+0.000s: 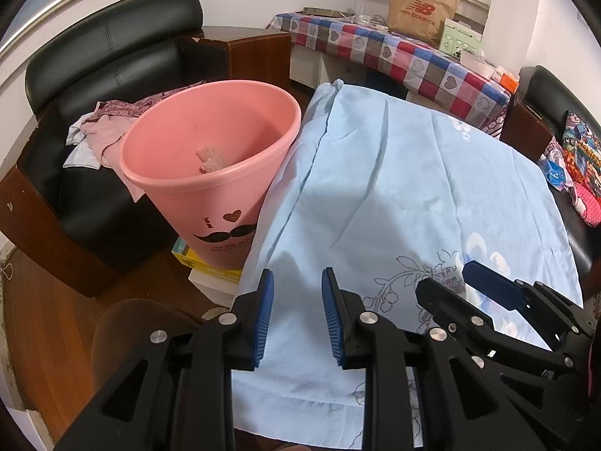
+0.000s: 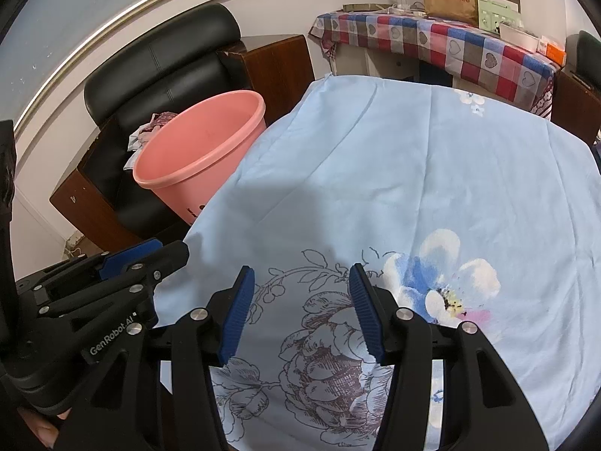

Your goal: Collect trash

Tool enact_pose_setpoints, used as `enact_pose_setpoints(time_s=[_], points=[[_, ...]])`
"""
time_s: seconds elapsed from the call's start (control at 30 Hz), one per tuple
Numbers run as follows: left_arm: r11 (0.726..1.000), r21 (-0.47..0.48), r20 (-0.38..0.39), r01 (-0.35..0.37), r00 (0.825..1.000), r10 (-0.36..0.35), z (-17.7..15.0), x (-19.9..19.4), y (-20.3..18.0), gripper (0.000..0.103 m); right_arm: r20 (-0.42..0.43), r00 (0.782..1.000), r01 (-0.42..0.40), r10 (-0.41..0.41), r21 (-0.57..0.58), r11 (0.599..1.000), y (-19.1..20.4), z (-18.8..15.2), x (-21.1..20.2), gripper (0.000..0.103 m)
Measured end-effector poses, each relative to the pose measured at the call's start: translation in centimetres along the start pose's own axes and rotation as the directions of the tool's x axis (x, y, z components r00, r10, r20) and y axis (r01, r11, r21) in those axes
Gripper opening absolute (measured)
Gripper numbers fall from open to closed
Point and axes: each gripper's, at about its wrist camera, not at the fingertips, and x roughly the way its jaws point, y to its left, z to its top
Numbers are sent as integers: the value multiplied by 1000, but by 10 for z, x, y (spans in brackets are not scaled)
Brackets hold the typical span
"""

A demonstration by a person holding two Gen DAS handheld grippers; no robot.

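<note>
the pink bin (image 1: 210, 165) stands upright just beside the left edge of the blue floral cloth (image 1: 394, 188), its base cut off from sight, a pale crumpled scrap (image 1: 209, 158) lying inside. both the left gripper (image 1: 296, 312) and right gripper (image 2: 300, 308) hang parted and empty above the bare cloth.

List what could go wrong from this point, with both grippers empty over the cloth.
1. The pink bin stands on stacked boxes against the table edge; a nudge could tip it.
2. The loose blue cloth could snag in the open jaws of the left gripper or right gripper.
3. No trash shows on the cloth, so either could close on fabric.
</note>
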Motion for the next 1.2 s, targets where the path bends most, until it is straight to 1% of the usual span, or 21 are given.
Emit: enact_pose_setpoints(time_s=[0.57,1.2], points=[[999,-45,8,-22,1000,22,-1,-5,16,26,-20,1000,-17,16,-51,999,21,2,11,53],[998,-54,10,-22,1000,23,-1,-7,23,26,-20,1000,-19,18,-63,998,25,4,11,53]])
